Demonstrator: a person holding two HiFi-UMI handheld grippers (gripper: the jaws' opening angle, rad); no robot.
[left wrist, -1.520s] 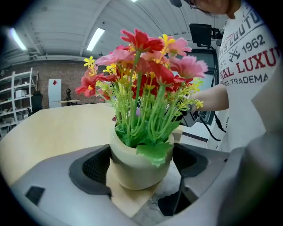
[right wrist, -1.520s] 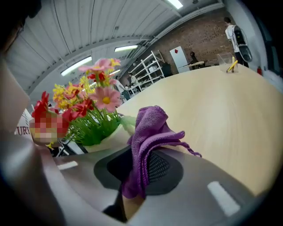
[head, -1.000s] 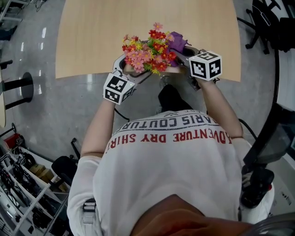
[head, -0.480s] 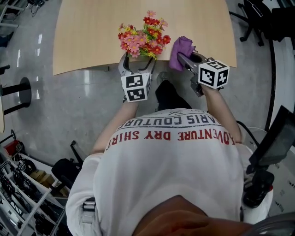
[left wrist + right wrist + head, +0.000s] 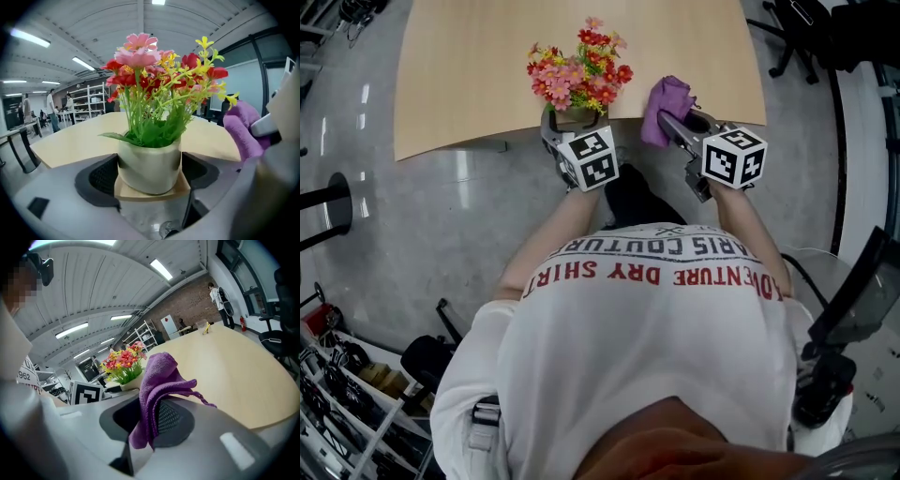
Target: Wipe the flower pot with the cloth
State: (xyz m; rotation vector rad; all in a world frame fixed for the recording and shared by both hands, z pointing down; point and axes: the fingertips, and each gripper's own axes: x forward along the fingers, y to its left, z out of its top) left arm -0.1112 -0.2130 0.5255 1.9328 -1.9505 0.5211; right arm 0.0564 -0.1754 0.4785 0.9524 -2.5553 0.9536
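While the left gripper (image 5: 576, 127) clamps the pot (image 5: 149, 168) by its sides, jaws set wide, we note the pot at the near edge of the table (image 5: 469, 75), with the flowers (image 5: 577, 75) upright above it. The right gripper (image 5: 149, 422) is closed on the purple cloth (image 5: 159, 380), which bunches up over its jaws. The cloth sits just right of the pot, not touching. We cannot tell whether the pot rests on the table.

Light wood-grain table (image 5: 459, 75), near edge curved, stands on a glossy grey floor (image 5: 422, 216). At the middle of that near edge: one pale rounded flower pot (image 5: 149, 165) of red, pink and yellow flowers, seated on a square tan wooden base (image 5: 140, 194). Contact between base and tabletop cannot be made out.
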